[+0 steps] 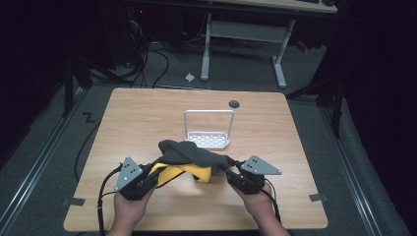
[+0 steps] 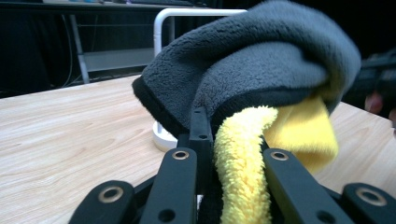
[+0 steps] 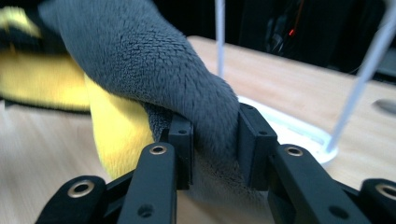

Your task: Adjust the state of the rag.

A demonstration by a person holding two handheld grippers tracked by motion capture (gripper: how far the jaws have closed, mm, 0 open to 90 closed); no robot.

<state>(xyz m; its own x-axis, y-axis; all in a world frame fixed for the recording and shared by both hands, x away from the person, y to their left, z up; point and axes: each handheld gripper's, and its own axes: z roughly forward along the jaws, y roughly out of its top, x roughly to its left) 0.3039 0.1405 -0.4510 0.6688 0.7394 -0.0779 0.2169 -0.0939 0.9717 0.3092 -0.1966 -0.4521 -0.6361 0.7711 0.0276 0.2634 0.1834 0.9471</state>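
Your left claw (image 1: 156,175) pinches cloth (image 1: 192,153) at yellow edge; right claw (image 1: 230,169) pinches grey end. Cloth lifted off desk (image 1: 137,113), slung between claws; rack (image 1: 208,129) at 12 o'clock empty, hanging looks undone.

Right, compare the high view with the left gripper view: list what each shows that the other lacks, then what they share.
High view alone: the person's two hands, the grey three-cornered plates, the right claw shut on the cloth's far end, the dark round hole in the table, the floor and cables.

Left gripper view alone: close up, the left claw clamped on the cloth's yellow fleecy side, and the pile of the fabric.

Both: the grey-and-yellow cloth lifted off the wooden table, with the white rack behind it.
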